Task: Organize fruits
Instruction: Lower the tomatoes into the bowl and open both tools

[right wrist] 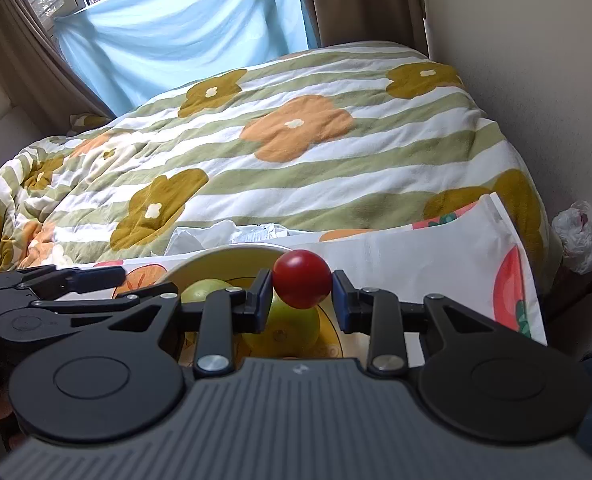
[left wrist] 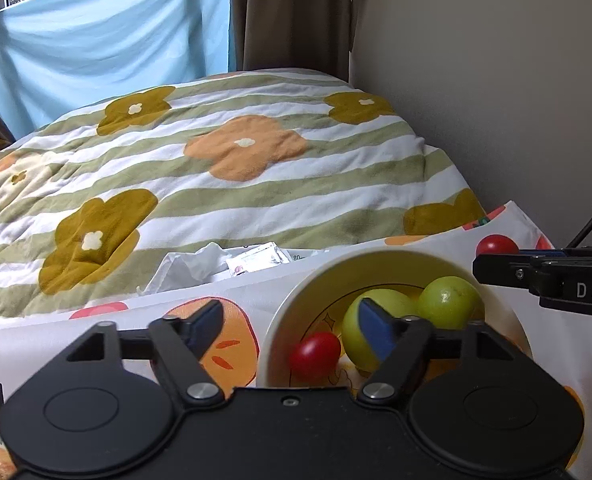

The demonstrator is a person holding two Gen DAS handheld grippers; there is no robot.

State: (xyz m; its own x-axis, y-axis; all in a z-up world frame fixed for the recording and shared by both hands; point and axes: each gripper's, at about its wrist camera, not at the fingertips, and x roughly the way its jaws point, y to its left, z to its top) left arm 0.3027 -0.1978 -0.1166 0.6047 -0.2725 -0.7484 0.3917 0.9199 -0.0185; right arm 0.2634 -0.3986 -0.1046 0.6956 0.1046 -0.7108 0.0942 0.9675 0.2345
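Observation:
A yellow bowl with a white rim point(left wrist: 375, 258) stands on a fruit-print cloth. It holds two green fruits point(left wrist: 449, 302) and a small red fruit point(left wrist: 315, 355). My left gripper point(left wrist: 292, 326) is open low over the bowl's left side; its right pad overlaps a green fruit point(left wrist: 391, 312), and neither pad presses on anything. My right gripper point(right wrist: 301, 294) is shut on a second red fruit point(right wrist: 301, 278), held just above the bowl point(right wrist: 232, 254) and the green fruits point(right wrist: 288, 326). That gripper and its red fruit point(left wrist: 495, 245) also show at the right edge of the left wrist view.
The fruit-print cloth point(right wrist: 415, 256) covers the surface under the bowl. Behind it are white tissues and packets point(left wrist: 236, 260) and a bed with a flower-striped quilt point(left wrist: 236, 180). A wall runs along the right, with a plastic bag point(right wrist: 579, 236) beside it.

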